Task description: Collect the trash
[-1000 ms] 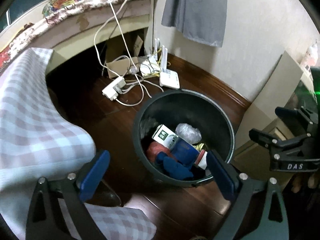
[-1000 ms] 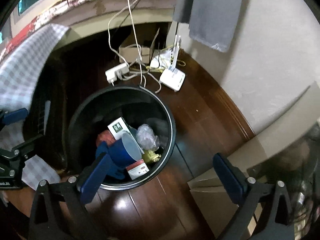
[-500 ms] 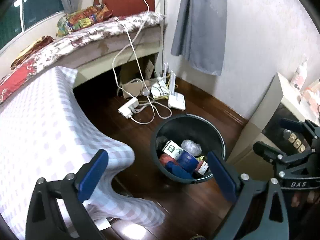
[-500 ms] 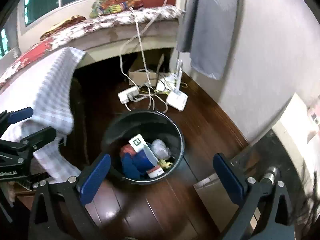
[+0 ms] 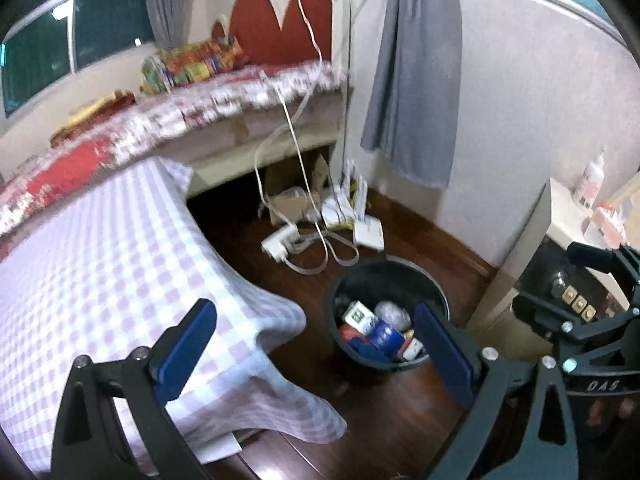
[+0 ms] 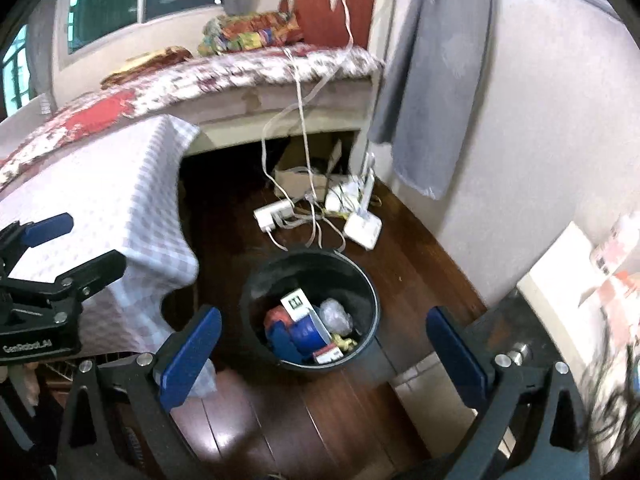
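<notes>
A black round trash bin [image 5: 436, 292] [image 6: 368, 292] stands on the dark wooden floor. Inside lie a white carton [image 5: 357, 314] [image 6: 296, 305], a blue cup [image 5: 384, 334] [image 6: 308, 330], a crumpled clear bag [image 5: 392, 312] [image 6: 335, 314] and other small trash. My left gripper [image 5: 316, 344] is open and empty, high above the floor, with the bin near its right finger. My right gripper [image 6: 324, 356] is also open and empty, well above the bin. Each gripper shows at the edge of the other's view.
A table with a checked cloth [image 5: 100, 264] [image 6: 120, 200] stands left of the bin. Behind it are a power strip and white cables [image 5: 288, 240] [image 6: 276, 214], a router [image 6: 362, 230], a bed [image 5: 200, 112] and a grey curtain [image 5: 412, 80]. A cabinet [image 5: 560, 216] stands to the right.
Both grippers have risen and pulled back from the bin, which now looks much smaller. Both stay open and empty; more of the bed, window and table has come into view.
</notes>
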The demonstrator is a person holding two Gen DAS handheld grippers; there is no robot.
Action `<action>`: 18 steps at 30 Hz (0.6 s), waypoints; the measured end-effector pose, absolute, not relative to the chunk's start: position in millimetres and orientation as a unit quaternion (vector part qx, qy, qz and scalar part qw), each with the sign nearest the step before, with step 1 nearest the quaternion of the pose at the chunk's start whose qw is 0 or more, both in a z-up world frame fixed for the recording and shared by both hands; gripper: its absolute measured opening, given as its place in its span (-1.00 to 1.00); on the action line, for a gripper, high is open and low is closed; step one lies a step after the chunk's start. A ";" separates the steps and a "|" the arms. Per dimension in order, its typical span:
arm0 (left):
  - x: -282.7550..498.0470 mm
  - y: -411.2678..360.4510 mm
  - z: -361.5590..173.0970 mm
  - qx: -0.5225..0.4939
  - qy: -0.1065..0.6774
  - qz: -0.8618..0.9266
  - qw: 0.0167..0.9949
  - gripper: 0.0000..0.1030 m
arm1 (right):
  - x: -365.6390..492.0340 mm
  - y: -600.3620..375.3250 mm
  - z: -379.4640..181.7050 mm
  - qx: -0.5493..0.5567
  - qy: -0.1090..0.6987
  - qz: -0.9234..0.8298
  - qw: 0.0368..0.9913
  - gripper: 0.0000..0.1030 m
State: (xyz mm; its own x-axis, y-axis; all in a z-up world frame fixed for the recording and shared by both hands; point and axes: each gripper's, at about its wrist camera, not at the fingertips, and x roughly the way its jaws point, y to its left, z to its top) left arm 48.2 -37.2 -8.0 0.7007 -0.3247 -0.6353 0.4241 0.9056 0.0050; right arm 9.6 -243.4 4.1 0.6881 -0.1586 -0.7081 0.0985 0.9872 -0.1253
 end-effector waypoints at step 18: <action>-2.5 -16.3 34.1 0.052 0.291 -0.182 0.938 0.98 | -48.0 -242.8 42.6 -0.024 0.342 -0.066 0.937 1.00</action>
State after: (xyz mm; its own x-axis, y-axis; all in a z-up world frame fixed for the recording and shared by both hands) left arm -2.5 -16.3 34.1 0.7642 -0.3121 -0.5645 0.3721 0.9281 -0.0095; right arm -48.0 -242.8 42.6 0.7578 -0.1396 -0.6374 0.1071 0.9902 -0.0896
